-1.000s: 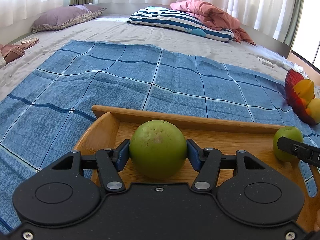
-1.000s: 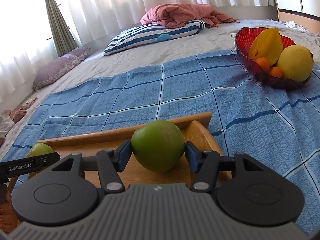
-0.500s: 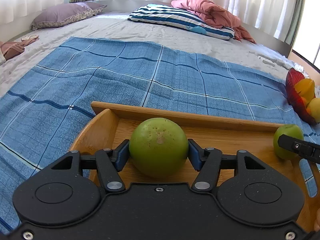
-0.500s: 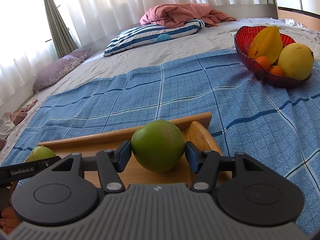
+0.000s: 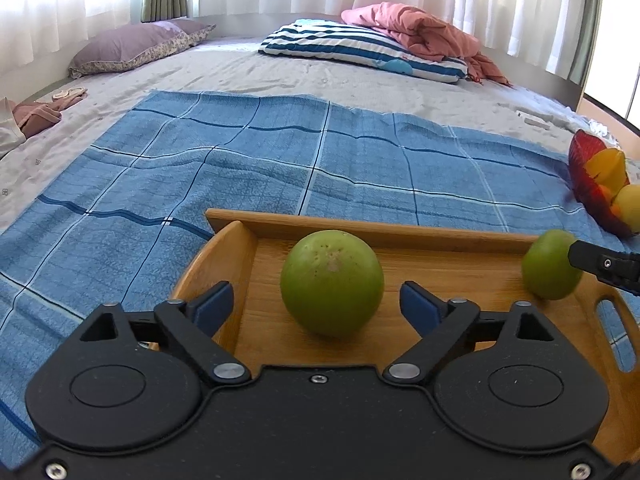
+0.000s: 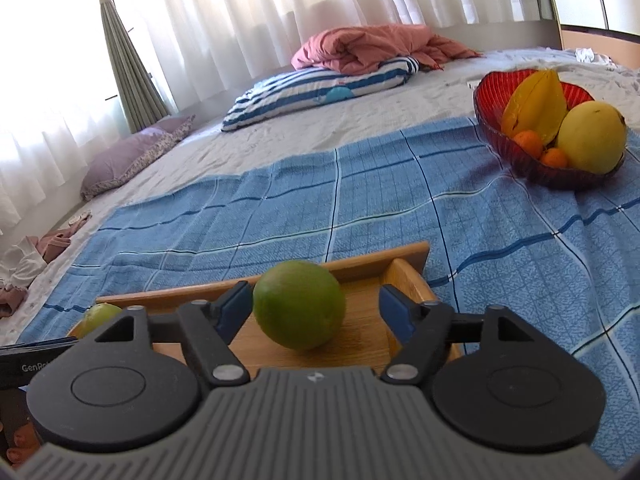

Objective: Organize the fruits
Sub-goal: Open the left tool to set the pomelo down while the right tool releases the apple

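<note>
Two green fruits lie on a wooden tray (image 5: 360, 226) on the blue checked cloth. In the left wrist view, the larger green fruit (image 5: 331, 282) rests on the tray floor between the jaws of my left gripper (image 5: 316, 306). Those jaws are opening, and both blue pads stand clear of the fruit. In the right wrist view, the other green fruit (image 6: 299, 304) sits at the tray's (image 6: 360, 262) right end inside my right gripper (image 6: 315, 309). Its jaws are also opening: the right pad is apart and the left pad is close beside the fruit.
A red glass bowl (image 6: 532, 164) holding a star fruit, a yellow mango and small oranges stands on the cloth to the right. Far back lie a striped pillow (image 5: 360, 46), a pink blanket (image 5: 420, 28) and a purple pillow (image 5: 132, 46). Clothes lie at the left.
Both grippers were shut on their green fruits. Their jaws have spread apart and let go, and each fruit now rests on the tray.
</note>
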Available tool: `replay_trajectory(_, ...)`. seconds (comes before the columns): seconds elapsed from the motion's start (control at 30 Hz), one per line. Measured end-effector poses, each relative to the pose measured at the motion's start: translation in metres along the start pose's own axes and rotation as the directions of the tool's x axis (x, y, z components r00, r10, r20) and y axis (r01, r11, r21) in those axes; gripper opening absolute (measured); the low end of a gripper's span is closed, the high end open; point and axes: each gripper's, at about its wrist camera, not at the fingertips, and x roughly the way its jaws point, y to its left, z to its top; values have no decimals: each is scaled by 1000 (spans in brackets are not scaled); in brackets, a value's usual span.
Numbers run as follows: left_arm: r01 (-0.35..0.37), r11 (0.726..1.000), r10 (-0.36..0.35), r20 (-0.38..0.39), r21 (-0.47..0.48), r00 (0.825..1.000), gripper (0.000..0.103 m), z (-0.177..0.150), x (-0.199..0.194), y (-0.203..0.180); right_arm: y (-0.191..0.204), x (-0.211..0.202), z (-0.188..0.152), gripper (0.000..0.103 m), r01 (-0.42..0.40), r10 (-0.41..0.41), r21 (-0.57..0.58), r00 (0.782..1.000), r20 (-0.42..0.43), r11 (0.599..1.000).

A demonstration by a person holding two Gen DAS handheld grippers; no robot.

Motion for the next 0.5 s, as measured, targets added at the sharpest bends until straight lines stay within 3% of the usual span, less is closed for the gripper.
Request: replay_trajectory(0.5, 59, 998, -60, 40, 31, 997, 102, -27, -55, -12, -8, -59, -18, 94, -15, 13, 20, 995, 98, 1000)
